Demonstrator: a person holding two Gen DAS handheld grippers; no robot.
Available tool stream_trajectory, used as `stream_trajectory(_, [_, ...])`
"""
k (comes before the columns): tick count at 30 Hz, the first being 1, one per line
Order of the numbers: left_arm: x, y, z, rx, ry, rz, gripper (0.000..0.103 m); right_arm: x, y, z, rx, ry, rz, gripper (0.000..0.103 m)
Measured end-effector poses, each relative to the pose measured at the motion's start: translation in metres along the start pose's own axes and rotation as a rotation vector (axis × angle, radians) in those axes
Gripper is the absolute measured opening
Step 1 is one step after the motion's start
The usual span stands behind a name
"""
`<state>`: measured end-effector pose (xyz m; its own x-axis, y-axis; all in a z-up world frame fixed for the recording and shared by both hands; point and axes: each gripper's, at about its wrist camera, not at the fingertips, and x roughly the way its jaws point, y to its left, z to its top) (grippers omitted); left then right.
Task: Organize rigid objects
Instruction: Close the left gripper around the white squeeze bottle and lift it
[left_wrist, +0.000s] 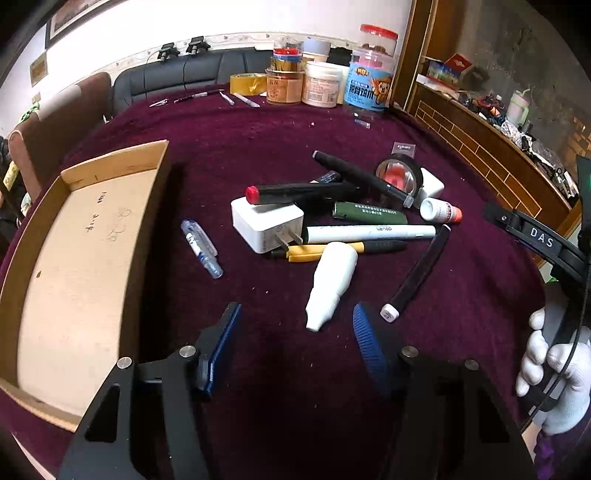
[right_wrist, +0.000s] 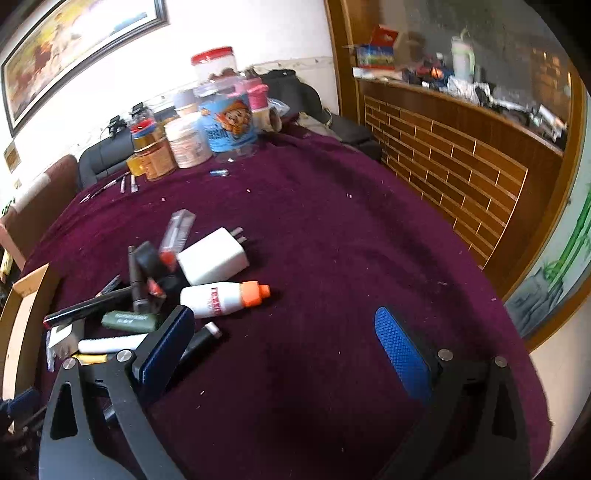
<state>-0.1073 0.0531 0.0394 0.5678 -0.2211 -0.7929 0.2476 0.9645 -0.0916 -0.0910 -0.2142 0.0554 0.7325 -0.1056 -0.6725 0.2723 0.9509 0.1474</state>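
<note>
We find the left gripper (left_wrist: 295, 325) spread, empty; a white bottle (left_wrist: 331, 284) lies just ahead between its fingertips. Beyond it, a white pen (left_wrist: 369, 233) reads "deli". The right gripper (right_wrist: 284, 334) is likewise spread, empty, marked "DAS".

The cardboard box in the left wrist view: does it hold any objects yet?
No: the box shows only its bare floor with some handwriting, while the objects lie on the cloth beside it.

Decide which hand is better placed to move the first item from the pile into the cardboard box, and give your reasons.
Probably left. The left tool points at the white bottle, with the cardboard box alongside it. The right tool faces mostly bare cloth.
</note>
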Motion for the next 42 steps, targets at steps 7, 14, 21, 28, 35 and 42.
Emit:
stream_trajectory(7, [0.02, -0.021, 0.012, 0.079, -0.003, 0.01, 0.055, 0.002, -0.007, -0.005, 0.038, -0.012, 0.045, 0.099])
stream_trajectory(14, [0.038, -0.026, 0.014, 0.101, 0.023, 0.022, 0.022, -0.002, -0.005, -0.006, 0.03, -0.022, 0.064, 0.099])
stream_trajectory(21, [0.013, -0.027, 0.016, 0.103, -0.031, 0.017, 0.022, 0.001, -0.006, -0.006, 0.037, -0.011, 0.062, 0.099])
stream_trajectory(28, [-0.01, -0.021, 0.013, 0.094, -0.068, 0.027, 0.022, 0.008, -0.005, -0.006, 0.045, 0.017, 0.035, 0.099])
stream_trajectory(35, [-0.027, -0.002, 0.005, 0.048, -0.075, 0.045, 0.022, 0.012, -0.006, -0.007, 0.052, 0.043, -0.005, 0.099])
stream_trajectory(42, [-0.043, 0.015, -0.004, 0.016, -0.094, 0.04, 0.022, 0.015, -0.006, -0.007, 0.054, 0.064, -0.032, 0.099])
